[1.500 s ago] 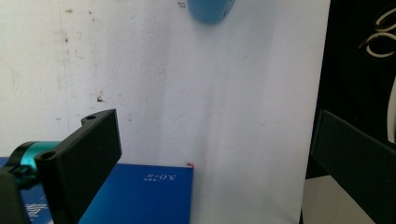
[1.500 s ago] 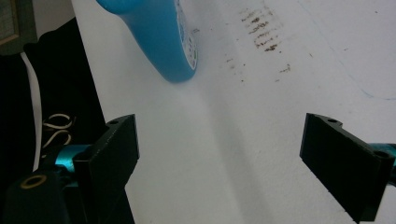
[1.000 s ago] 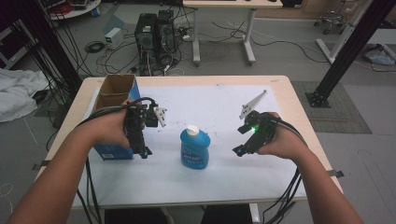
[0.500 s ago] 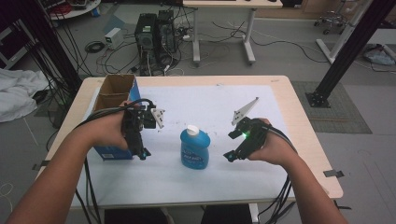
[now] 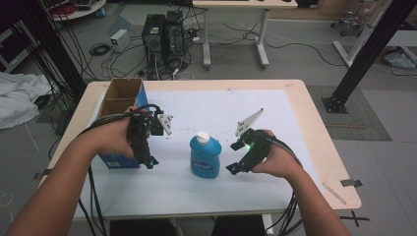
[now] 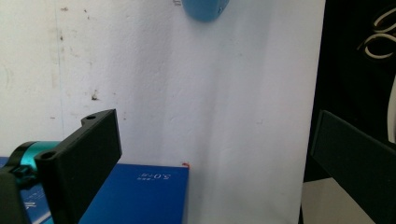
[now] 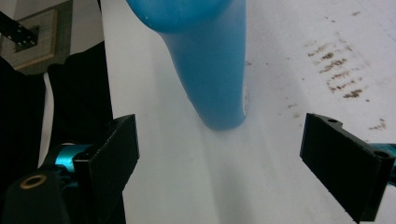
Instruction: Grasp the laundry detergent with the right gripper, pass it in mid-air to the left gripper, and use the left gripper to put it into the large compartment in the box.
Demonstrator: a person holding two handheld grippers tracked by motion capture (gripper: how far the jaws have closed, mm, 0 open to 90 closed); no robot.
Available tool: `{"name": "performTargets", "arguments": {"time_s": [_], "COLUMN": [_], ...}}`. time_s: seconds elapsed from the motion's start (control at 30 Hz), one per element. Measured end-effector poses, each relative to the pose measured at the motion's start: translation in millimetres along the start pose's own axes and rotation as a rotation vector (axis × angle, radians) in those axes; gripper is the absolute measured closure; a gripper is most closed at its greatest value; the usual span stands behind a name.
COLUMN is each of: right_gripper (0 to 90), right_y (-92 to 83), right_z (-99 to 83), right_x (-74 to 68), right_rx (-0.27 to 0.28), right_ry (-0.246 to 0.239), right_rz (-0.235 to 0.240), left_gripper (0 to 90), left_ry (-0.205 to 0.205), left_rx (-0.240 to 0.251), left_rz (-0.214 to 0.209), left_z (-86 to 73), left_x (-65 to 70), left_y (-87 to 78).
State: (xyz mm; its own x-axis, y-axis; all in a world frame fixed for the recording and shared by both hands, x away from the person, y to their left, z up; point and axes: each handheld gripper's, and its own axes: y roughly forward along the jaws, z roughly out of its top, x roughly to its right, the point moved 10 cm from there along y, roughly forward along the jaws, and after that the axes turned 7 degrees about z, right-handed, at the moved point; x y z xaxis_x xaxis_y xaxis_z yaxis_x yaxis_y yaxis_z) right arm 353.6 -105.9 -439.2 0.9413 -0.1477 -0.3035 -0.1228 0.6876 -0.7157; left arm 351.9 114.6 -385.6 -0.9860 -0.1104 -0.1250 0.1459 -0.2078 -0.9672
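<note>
Two forearms of mine come in from the near edge of the table (image 5: 314, 113), each hand carrying a gripper. Left forearm runs up and inward; the left hand (image 5: 110, 140) is curled over its gripper beside the blue cardboard box (image 5: 120, 101). Right forearm angles in from the near right corner; the right hand (image 5: 275, 160) lies low over the white sheet (image 5: 216, 105).

Left gripper (image 5: 147, 160): nose pointed down toward the near side, grey three-cornered plate on its far side. In the left gripper view my jaws stand released and wide, nothing between them. A blue corner of the box lies just under my left-hand jaw. The right-hand jaw hangs past the sheet's edge, over dark ground.

Right gripper (image 5: 236, 167): tilted down and aimed sideways at the blue bottle (image 5: 205, 157), green lamp lit on its body. Jaws released, wide apart, empty.

Task thing: the bottle stands upright with a white cap (image 5: 202, 136), between my two grippers, nearer the right one, touched by neither. In the right gripper view it sits straight ahead of my open jaws, its foot (image 7: 222, 119) just beyond their tips.

Hard to read: the bottle is cut off at the top of both gripper views, with no label legible. Small print on the box corner is too fine to read. Dark smudges (image 7: 343, 79) mark the sheet beyond my right-hand jaw.
</note>
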Motion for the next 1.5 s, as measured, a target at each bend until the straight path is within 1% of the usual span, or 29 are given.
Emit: {"name": "performTargets", "arguments": {"time_s": [0.1,0.13,0.27,0.43,0.5,0.53,0.7,0.8,0.9,1.0,1.07,1.27,1.5], "right_gripper": [11.0,11.0,11.0,11.0,10.9,11.0,11.0,11.0,11.0,11.0,11.0,11.0,11.0], "right_y": [7.8,9.9,19.3,28.5,30.5,31.6,32.7,33.8,36.3,39.2,41.2,47.1,54.5], "right_z": [3.0,3.9,5.1,9.4,11.1,12.3,14.9,16.7,18.3,20.1,21.6,26.5,28.2], "right_x": [-1.0,-0.5,0.3,-0.1,0.2,-0.2,1.3,0.9,-0.5,-0.9,-1.8,-2.3,-1.4], "right_rx": [0.026,0.032,0.03,0.035,0.038,0.041,0.048,0.056,0.061,0.069,0.073,0.092,0.093], "right_ry": [-0.01,-0.013,-0.019,-0.031,-0.035,-0.036,-0.046,-0.063,-0.077,-0.082,-0.086,-0.102,-0.108], "right_rz": [0.018,0.015,0.014,0.024,0.018,0.023,0.006,-0.004,-0.009,-0.014,-0.008,-0.012,-0.018], "left_gripper": [1.7,1.7,1.7,1.7,1.7,1.7,1.7,1.7,1.7,1.7,1.7,1.7,1.7], "left_ry": [0.0,-0.001,-0.001,0.002,0.0,-0.001,-0.003,0.003,0.001,0.003,-0.001,0.0,-0.007], "left_rx": [0.001,0.0,-0.004,-0.006,-0.008,-0.009,-0.013,-0.017,-0.016,-0.021,-0.021,-0.02,-0.02], "left_rz": [0.002,0.002,0.003,0.005,0.007,0.007,0.009,0.01,0.012,0.013,0.012,0.016,0.021], "left_z": [0.2,0.2,-0.2,-0.1,0.2,0.3,1.0,0.9,1.1,0.6,0.5,-0.6,-2.8], "left_x": [0.3,0.2,0.5,0.0,0.2,0.2,0.2,-0.4,-0.3,-0.4,0.3,0.9,0.4], "left_y": [-0.3,-0.3,-0.1,-0.2,0.2,0.6,2.2,2.6,2.7,2.7,2.7,2.7,2.8]}}
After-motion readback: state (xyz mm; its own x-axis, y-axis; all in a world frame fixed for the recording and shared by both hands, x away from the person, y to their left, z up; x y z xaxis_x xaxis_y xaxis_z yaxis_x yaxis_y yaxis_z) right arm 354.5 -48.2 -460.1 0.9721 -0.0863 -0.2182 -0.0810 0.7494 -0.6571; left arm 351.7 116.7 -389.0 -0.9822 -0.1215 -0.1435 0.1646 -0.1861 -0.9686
